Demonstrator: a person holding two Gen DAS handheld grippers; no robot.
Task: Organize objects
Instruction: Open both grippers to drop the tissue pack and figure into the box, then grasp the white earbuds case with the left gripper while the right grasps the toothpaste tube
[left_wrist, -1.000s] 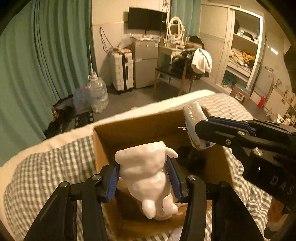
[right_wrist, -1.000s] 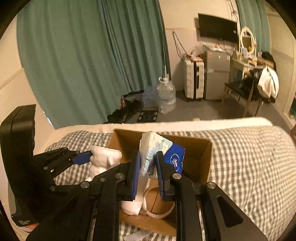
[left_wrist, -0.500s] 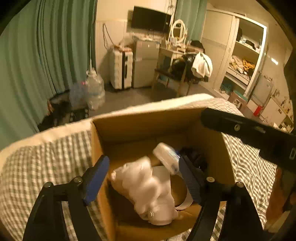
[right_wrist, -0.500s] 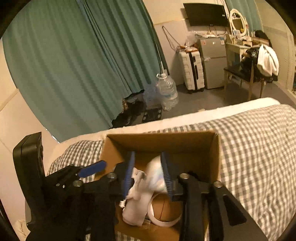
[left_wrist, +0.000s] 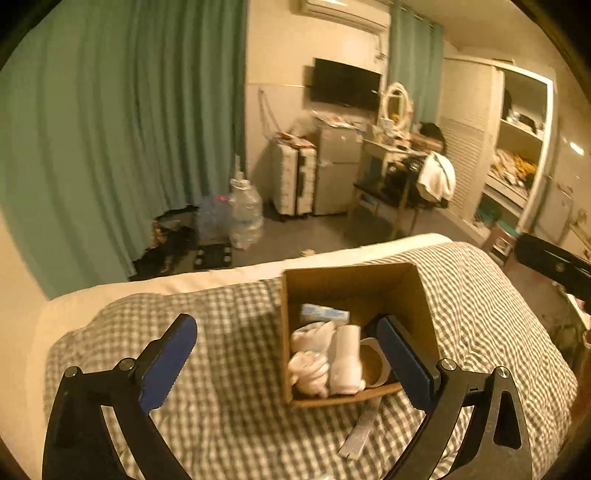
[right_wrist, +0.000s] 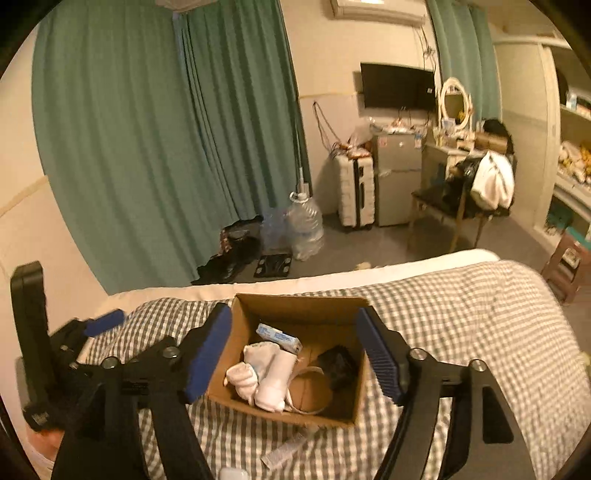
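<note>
- The left tool (left_wrist: 288, 354) is seen above the bed (left_wrist: 229, 325), its jaws spread wide and opening further; nothing is gripped between them.
- The right tool (right_wrist: 295, 350) is likewise released, its jaws opening, with nothing pressed by the pads.
- From each wrist view the box (right_wrist: 295, 306) is framed between the blue pads, well below them.
- The cardboard box (left_wrist: 351, 280) is set on the checked cover of the bed, its top open.
- A white plush toy (left_wrist: 310, 354) is laid inside the box, toward its left side.
- In the right wrist view the toy (right_wrist: 258, 373) is seen lying against the near left corner.
- A blue and white tissue pack (right_wrist: 279, 338) is leaned at the far wall of the box, just behind the toy.
- A dark item (right_wrist: 338, 363) is tucked in the right part of the box; what it is cannot be told.
- A white ring (right_wrist: 310, 391) is laid on the box floor beside the toy.
- A flat grey strip (left_wrist: 360, 432) is left on the cover just in front of the box.
- The left tool is partly seen at the left edge of the right wrist view, beside the box.
</note>
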